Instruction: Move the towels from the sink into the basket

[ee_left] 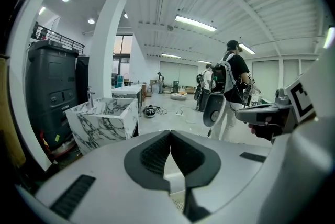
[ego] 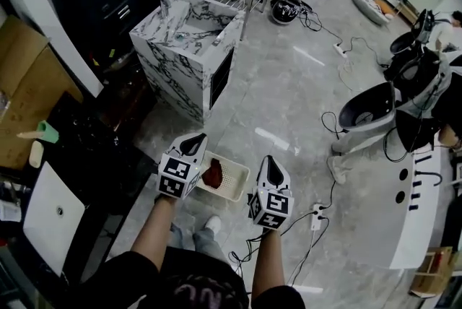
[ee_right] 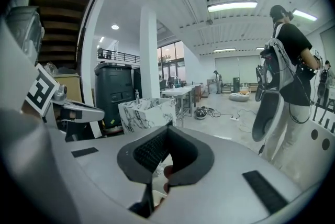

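Standing beside the person, I am seeing the left gripper and the right gripper both hanging over the floor with jaws closed tip to tip. Each gripper's own view is showing nothing pinched between the pads. A reddish-brown towel is lying crumpled in the white mesh basket on the floor, just below and between the two grippers, toward the basket's left side. The rest of the basket is looking bare. The marble-patterned sink is standing well apart, further up the room. Its basin is showing no towel that I can make out, though its walls are hiding part of the inside. Judging by the crumpled one, any towel here is going to be light, soft and limp, not fragile, drooping once lifted. So pinching a raised fold near the middle of the bunch is looking like the best hold.
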Demonstrator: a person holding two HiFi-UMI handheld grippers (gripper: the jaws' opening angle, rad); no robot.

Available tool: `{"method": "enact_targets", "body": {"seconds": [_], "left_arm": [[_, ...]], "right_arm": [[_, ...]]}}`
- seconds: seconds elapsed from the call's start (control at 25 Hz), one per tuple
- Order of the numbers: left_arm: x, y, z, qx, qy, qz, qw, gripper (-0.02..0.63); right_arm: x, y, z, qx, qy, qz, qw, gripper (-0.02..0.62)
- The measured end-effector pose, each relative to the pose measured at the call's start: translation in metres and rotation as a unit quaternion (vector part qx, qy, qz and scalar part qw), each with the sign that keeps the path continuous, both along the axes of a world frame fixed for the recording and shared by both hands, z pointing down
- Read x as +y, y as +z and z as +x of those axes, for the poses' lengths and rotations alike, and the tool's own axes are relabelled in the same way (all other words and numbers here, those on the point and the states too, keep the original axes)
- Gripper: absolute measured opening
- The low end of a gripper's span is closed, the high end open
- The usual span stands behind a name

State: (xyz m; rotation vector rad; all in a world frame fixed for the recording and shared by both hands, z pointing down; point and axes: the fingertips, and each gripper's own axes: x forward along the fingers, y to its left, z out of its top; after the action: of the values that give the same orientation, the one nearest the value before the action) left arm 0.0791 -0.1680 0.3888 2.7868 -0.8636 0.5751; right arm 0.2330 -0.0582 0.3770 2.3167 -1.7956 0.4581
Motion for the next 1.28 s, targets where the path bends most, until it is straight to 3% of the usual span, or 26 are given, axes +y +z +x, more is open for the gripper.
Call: {"method": "enact_targets", "body": {"seconds": [0.16, 0.32, 0.56, 0.72, 0.96, 1.28], "left_arm": [[-0.011, -0.015, -0.035, 0.004, -0.036, 0.014, 0.9993, 0.017], [-0.024, -0.023, -0.094, 0.003, -0.094, 0.021, 0.9953, 0.017], [-0.036, -0.043, -0.206, -0.003, -0.199, 0.043, 0.9790, 0.017], [-0.028, -0.052, -0.294, -0.006, -0.281, 0.048, 0.9586, 0.017], [0.005, -0.061, -0.426, -0.009, -0.398, 0.054, 0.9159, 0.017], [0.068, -0.077, -0.554, -0.013, -0.506, 0.062, 0.8601, 0.017]], "right_arm": [[-0.026, -0.013, -0.029, 0.004, -0.041, 0.012, 0.999, 0.014], [-0.058, -0.024, -0.081, 0.002, -0.104, 0.021, 0.994, 0.014], [-0.104, -0.040, -0.182, -0.003, -0.213, 0.030, 0.977, 0.014], [-0.123, -0.050, -0.265, -0.004, -0.293, 0.036, 0.955, 0.014], [-0.132, -0.059, -0.386, 0.006, -0.401, 0.053, 0.914, 0.014], [-0.117, -0.080, -0.512, 0.007, -0.497, 0.071, 0.865, 0.014]]}}
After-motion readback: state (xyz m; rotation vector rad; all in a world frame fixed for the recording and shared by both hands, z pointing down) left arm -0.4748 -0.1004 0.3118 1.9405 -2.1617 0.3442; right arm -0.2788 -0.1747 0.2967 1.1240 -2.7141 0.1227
